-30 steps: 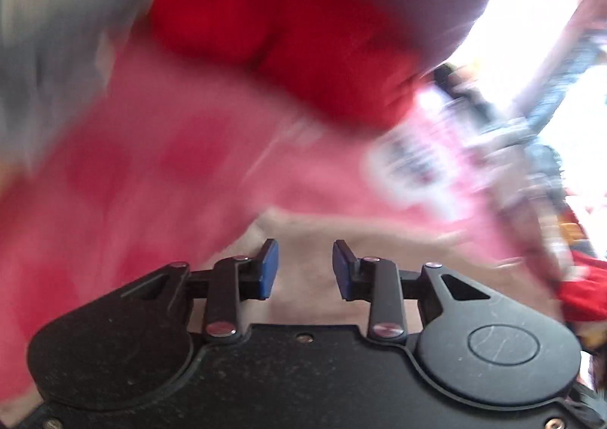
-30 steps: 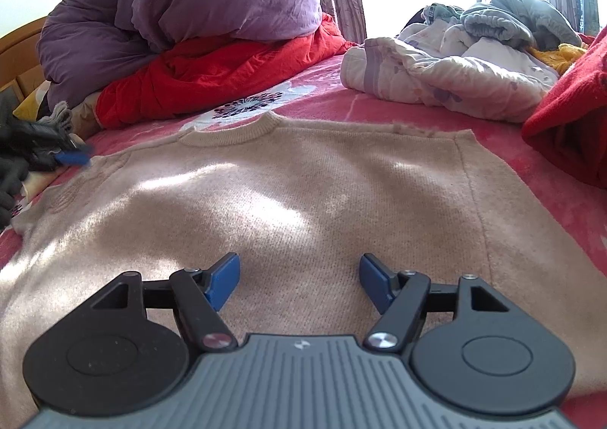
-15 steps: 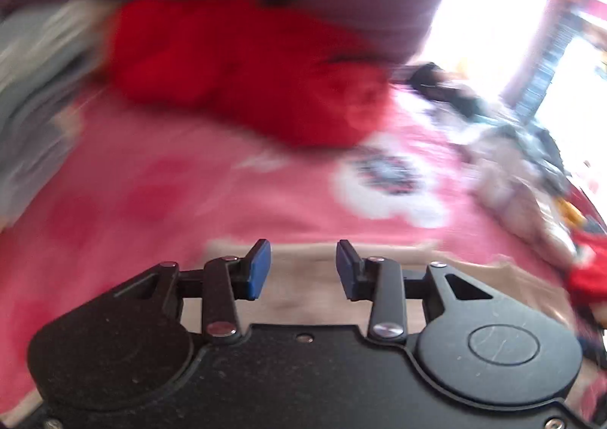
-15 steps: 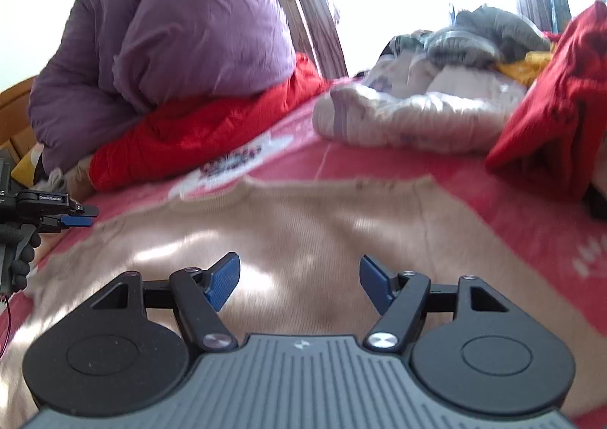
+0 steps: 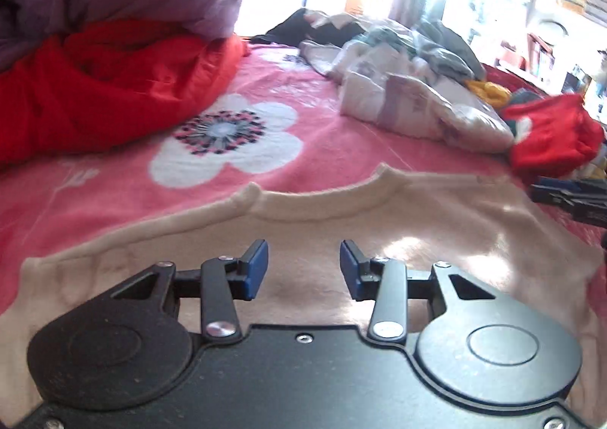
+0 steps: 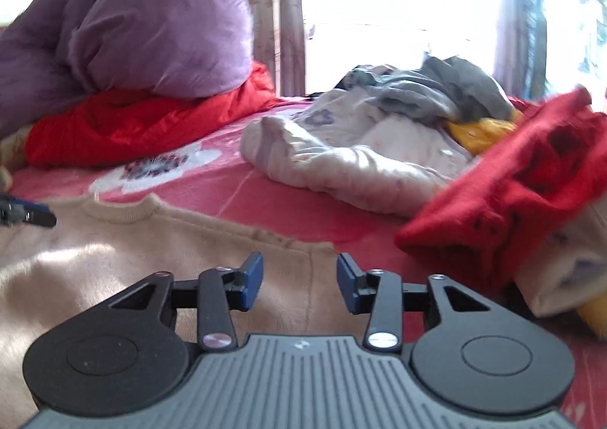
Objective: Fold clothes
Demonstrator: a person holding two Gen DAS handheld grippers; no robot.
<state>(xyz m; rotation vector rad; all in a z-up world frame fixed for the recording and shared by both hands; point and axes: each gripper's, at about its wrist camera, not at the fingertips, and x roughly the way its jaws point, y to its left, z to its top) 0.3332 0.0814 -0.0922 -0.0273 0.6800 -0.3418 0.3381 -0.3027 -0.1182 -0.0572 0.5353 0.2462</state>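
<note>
Bright window [image 6: 398,11], curtain [image 6: 288,11], pink flowered bedspread [image 5: 95,201], sunlit

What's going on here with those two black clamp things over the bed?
A person is folding clothes with a two-finger gripper in each hand. A beige sweater lies flat on the pink flowered blanket. The left gripper hovers near the neckline, its jaws just opened, nothing between them. The right gripper sits over the sweater's shoulder seam, its jaws just narrowed but gripping nothing. Unfolded clothes wait beyond.

Daylight is blowing out the window [image 6: 398,11] behind; sun patches are falling on the beige sweater [image 5: 417,250]. Fisheye is bending edges; right view's red garment [image 6: 512,201] is smearing with motion blur.
</note>
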